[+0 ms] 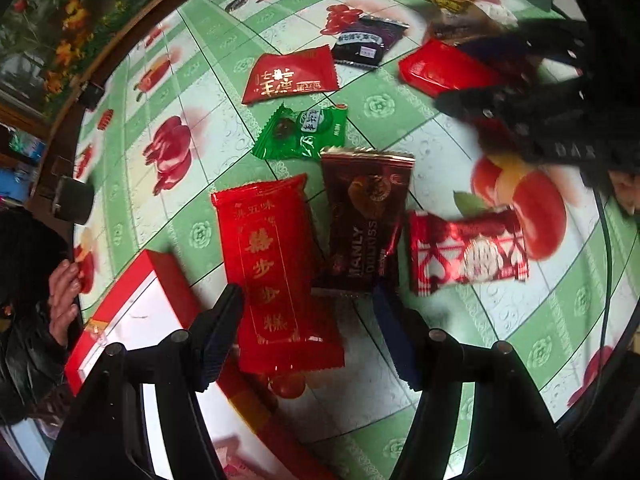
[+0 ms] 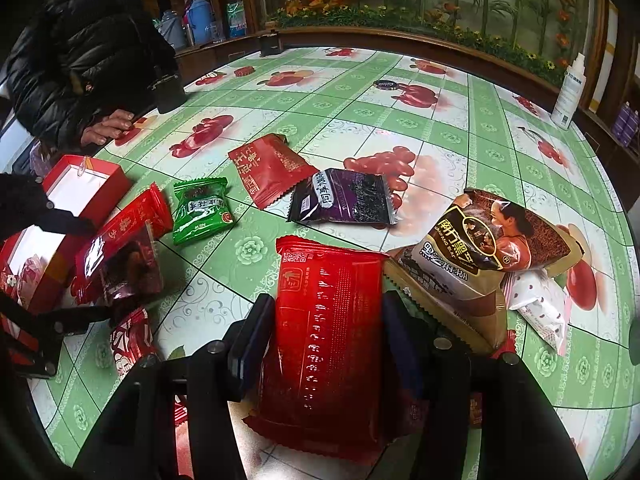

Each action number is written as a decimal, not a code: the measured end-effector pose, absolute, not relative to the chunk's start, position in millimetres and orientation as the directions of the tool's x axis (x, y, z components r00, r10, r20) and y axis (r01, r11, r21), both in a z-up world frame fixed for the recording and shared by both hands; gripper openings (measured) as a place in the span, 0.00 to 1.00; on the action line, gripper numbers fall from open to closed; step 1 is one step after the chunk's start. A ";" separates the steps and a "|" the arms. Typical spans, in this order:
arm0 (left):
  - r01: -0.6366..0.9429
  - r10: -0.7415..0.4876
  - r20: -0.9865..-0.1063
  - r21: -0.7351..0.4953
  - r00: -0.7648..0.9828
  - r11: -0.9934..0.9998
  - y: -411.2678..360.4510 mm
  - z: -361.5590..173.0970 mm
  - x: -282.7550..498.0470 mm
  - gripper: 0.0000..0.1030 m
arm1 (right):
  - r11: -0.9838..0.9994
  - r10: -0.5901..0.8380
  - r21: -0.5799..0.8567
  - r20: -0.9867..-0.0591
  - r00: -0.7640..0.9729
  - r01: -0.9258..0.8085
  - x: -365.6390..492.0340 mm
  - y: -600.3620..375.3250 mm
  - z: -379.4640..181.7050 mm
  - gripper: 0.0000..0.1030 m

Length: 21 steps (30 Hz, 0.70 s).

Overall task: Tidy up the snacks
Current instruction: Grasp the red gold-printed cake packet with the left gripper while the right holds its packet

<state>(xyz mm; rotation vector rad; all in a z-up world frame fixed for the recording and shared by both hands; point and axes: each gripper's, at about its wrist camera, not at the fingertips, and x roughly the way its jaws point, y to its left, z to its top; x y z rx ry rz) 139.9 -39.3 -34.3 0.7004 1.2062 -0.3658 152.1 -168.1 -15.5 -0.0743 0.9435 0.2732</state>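
Observation:
My left gripper point(image 1: 306, 296) hangs open over a red packet with gold characters point(image 1: 272, 264) and a dark brown packet point(image 1: 364, 220), which lie side by side between its fingers. The pads grip neither. The right wrist view shows the same gripper point(image 2: 100, 268) straddling both packets. My right gripper point(image 2: 328, 332) stands around a plain red packet point(image 2: 328, 320) that lies on the table. The pads sit close against its two long edges without squeezing it. An open red box point(image 1: 160, 276) with a white inside stands left of the left gripper.
Green point(image 1: 304, 132), red point(image 1: 292, 76), purple point(image 1: 368, 42) and heart-patterned point(image 1: 468, 252) packets lie on the green fruit-print tablecloth point(image 2: 360, 112). A brown packet point(image 2: 492, 236) and a white one point(image 2: 544, 304) lie right of my right gripper. A person's hand point(image 2: 108, 128) rests at the table edge; a spray bottle point(image 2: 568, 92) stands far right.

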 end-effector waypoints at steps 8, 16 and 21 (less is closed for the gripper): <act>0.543 0.055 -0.951 0.220 0.304 0.810 -51.4 -33.9 171.8 0.67 | 0.963 0.208 0.069 -0.807 0.553 -0.261 153.5 -170.5 -15.4 0.57; 0.508 0.080 -0.931 0.266 0.357 0.819 -33.4 -14.2 159.2 0.67 | 0.963 0.213 0.077 -0.806 0.552 -0.259 153.8 -171.4 -15.1 0.57; 0.500 0.054 -0.945 0.219 0.323 0.838 -27.4 -25.6 164.8 0.67 | 0.963 0.217 0.081 -0.804 0.554 -0.259 153.7 -171.6 -15.4 0.57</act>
